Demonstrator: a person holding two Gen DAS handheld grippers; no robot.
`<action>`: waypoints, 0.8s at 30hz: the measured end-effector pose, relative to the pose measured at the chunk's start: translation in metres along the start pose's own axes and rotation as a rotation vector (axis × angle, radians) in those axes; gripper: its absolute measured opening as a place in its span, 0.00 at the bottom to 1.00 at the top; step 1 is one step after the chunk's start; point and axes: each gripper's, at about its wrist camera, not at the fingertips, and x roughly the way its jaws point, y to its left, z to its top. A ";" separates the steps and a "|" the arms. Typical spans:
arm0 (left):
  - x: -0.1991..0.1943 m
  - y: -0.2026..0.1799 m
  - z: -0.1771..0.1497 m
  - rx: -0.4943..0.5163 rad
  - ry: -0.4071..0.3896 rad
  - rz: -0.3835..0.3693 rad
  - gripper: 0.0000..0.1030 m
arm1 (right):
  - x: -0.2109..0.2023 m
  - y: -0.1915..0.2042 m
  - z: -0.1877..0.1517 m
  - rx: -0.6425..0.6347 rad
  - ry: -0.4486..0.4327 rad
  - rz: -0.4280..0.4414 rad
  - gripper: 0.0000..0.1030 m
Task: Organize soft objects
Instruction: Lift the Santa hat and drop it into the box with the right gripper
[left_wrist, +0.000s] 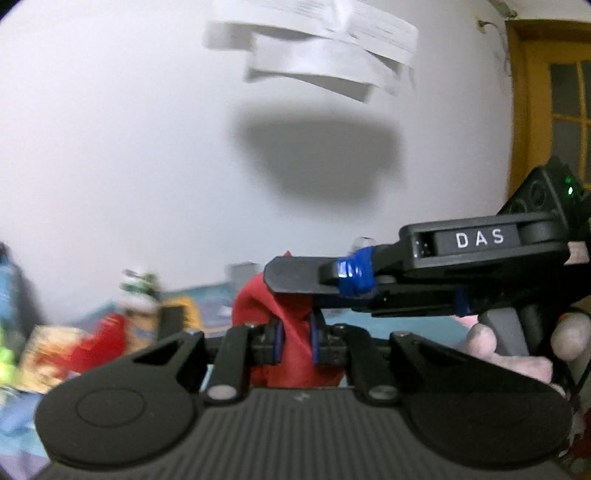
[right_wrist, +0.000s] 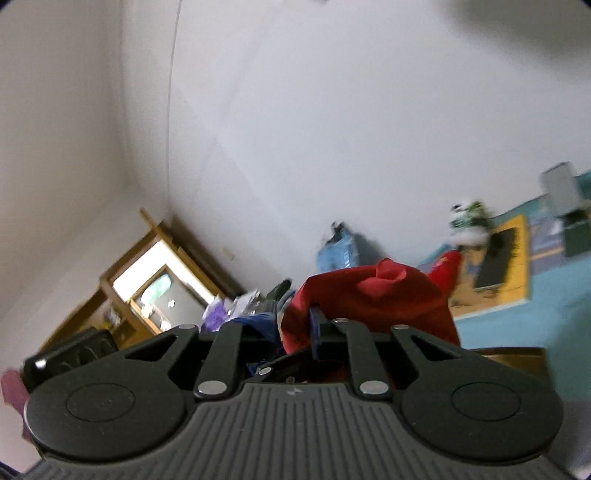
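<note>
My left claw (left_wrist: 295, 341) is pinched onto a red cloth (left_wrist: 280, 314), the two blue pads pressed into the fabric with only the bunched cloth between them. The cloth stands up past my fingers and hangs below them too. My right claw (right_wrist: 295, 332) comes across from the right side and its taped finger lies over the top of the same red cloth (right_wrist: 369, 306). In the right wrist view the cloth bulges over my right finger; how far that claw is open I cannot tell, since the fabric and the other tool hide its tips. My hand (left_wrist: 517, 354) wraps the right handle, close beside the left claw, so the two tools crowd each other there. Above and ahead is a bare white wall (left_wrist: 147, 147) with open air. Lower down, blurred, lie a blue surface (right_wrist: 554, 295), a yellow mat (right_wrist: 509, 266) and scattered bright things.
</note>
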 end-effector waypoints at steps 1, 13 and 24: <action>-0.004 0.012 -0.001 0.007 0.005 0.028 0.08 | 0.016 0.000 -0.004 -0.001 0.022 0.007 0.00; 0.022 0.129 -0.087 -0.139 0.271 0.181 0.09 | 0.147 -0.044 -0.079 0.092 0.302 -0.101 0.00; 0.015 0.153 -0.126 -0.141 0.395 0.235 0.67 | 0.178 -0.061 -0.100 0.260 0.461 -0.201 0.08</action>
